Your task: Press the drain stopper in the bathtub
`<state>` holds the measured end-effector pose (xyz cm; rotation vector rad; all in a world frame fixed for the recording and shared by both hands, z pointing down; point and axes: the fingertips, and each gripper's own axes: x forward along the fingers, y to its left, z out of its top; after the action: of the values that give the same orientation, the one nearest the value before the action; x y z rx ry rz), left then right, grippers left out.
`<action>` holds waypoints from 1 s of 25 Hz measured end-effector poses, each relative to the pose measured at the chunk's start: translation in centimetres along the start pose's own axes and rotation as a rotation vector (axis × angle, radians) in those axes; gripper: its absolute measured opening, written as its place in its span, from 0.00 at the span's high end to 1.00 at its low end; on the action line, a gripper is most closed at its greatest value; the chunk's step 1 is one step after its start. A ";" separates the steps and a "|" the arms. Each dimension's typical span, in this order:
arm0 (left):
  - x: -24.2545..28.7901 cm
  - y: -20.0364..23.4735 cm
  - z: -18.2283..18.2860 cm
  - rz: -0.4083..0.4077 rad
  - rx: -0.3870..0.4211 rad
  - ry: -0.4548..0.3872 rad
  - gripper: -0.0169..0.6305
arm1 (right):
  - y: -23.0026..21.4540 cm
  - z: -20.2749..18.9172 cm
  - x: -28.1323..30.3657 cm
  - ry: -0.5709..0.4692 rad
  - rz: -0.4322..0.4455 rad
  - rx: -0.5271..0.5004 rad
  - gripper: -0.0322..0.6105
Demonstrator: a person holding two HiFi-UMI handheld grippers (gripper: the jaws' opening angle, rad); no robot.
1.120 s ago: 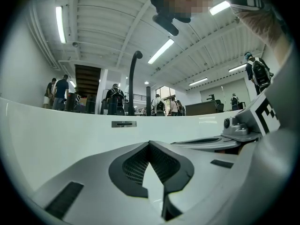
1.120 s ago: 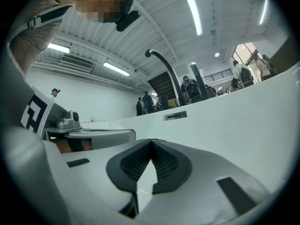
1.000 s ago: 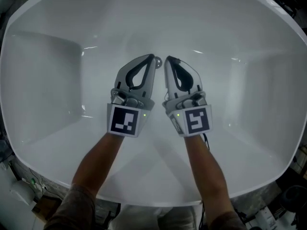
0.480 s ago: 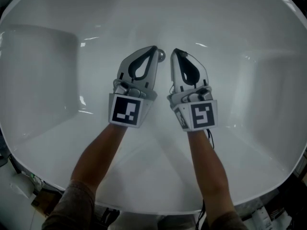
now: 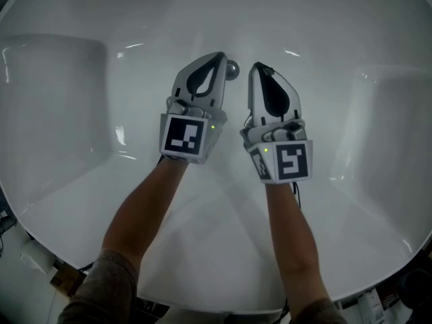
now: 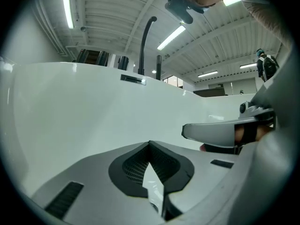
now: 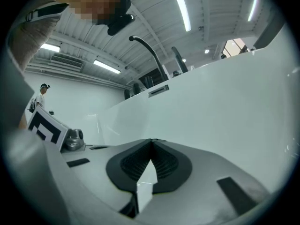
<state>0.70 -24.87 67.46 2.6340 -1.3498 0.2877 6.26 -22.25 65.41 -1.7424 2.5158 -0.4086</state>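
One white bathtub point(image 5: 81, 181) fills the head view, and two bare forearms reach down into it, each hand holding one gripper. The left gripper point(image 5: 219, 57) and the right gripper point(image 5: 257, 67) lie side by side, apart from each other, with their tips pointing toward the far wall of the tub. Each gripper view shows its own jaws closed together with nothing between them. One round chrome drain stopper point(image 5: 232, 69) sits on the tub floor between the two tips. It is just beside the left gripper's tip and partly hidden behind it; whether they touch cannot be told. There are two marker cubes, the left marker cube point(image 5: 184, 136) and the right marker cube point(image 5: 289, 160), both facing up. Beyond the tub rim, one curved black spout point(image 7: 149, 50) rises.
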 end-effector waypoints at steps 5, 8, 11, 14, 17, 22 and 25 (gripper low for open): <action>0.8 0.2 -2.1 0.006 -0.024 0.037 0.97 | -0.3 -1.2 0.3 0.007 -0.002 0.004 0.95; 1.1 0.1 -4.3 0.000 -0.048 0.098 0.97 | -0.3 -1.8 0.0 0.021 -0.007 0.008 0.95; 2.2 0.4 -7.2 -0.004 -0.081 0.172 0.97 | -0.5 -2.3 0.2 0.024 -0.012 0.015 0.95; 3.2 0.7 -10.0 -0.005 -0.121 0.261 0.97 | -0.4 -2.8 0.0 0.034 -0.013 0.026 0.95; 3.7 1.0 -12.2 0.002 -0.151 0.351 0.97 | -0.2 -3.2 -0.3 0.045 -0.010 0.031 0.95; 4.9 1.3 -16.8 0.003 -0.213 0.531 0.97 | -0.3 -3.6 -0.2 0.051 -0.015 0.047 0.95; 5.2 0.9 -19.5 -0.011 -0.249 0.642 0.97 | -0.5 -3.9 -0.5 0.057 -0.035 0.066 0.95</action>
<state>1.07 -24.85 87.62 2.0742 -1.0634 0.8182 6.18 -21.29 69.23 -1.7774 2.4828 -0.5442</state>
